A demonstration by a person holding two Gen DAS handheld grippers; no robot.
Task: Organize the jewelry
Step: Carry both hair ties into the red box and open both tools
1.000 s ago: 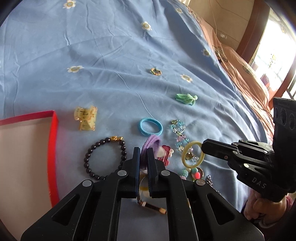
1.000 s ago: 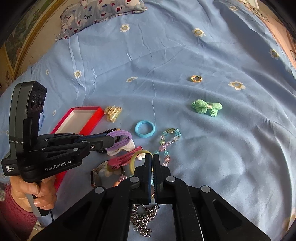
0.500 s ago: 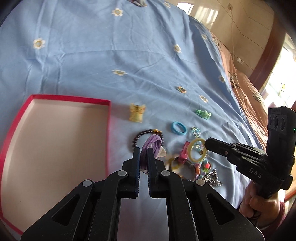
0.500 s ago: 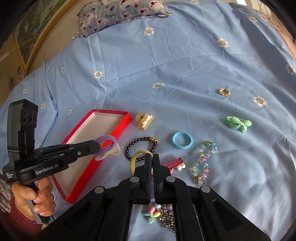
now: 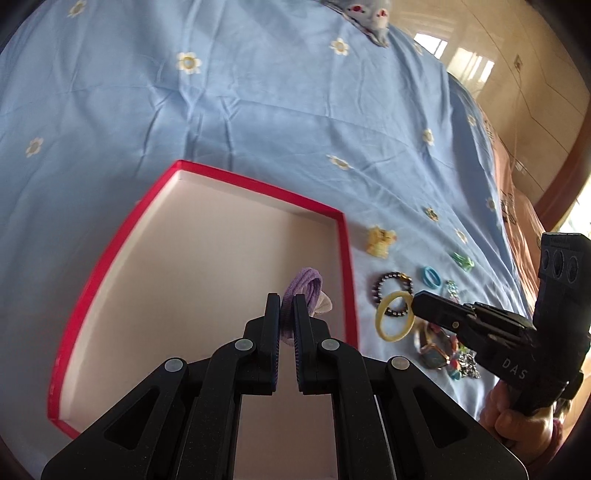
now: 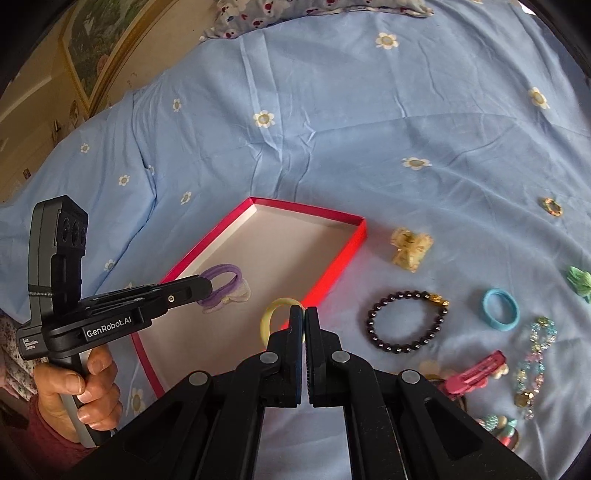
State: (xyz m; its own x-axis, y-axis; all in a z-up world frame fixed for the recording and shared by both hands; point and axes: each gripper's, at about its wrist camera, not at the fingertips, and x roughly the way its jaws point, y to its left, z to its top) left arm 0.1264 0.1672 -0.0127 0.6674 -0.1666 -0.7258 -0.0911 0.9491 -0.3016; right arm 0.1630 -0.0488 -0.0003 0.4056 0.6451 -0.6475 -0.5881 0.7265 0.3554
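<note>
A red-rimmed box (image 5: 347,258) with a pale inside lies on the blue bedsheet; it also shows in the right wrist view (image 6: 332,273). My left gripper (image 5: 287,301) is shut on a purple hair tie (image 5: 306,286) and holds it over the box's inside; the hair tie shows in the right wrist view too (image 6: 225,280). My right gripper (image 6: 304,314) is shut on a yellow ring bangle (image 6: 273,314), held just right of the box's near edge; the bangle also shows in the left wrist view (image 5: 394,320).
Right of the box lie a gold hair claw (image 6: 412,247), a dark bead bracelet (image 6: 404,321), a blue hair band (image 6: 500,309), a green bow (image 6: 580,280), a pastel bead bracelet (image 6: 535,354), a pink clip (image 6: 476,373) and a small gold ring (image 6: 551,206). A pillow (image 6: 314,11) lies far back.
Both grippers have lifted and swung left from the jewelry pile toward the box. The purple hair tie now hangs over the box's inside; the yellow bangle has come along to the box's edge.
</note>
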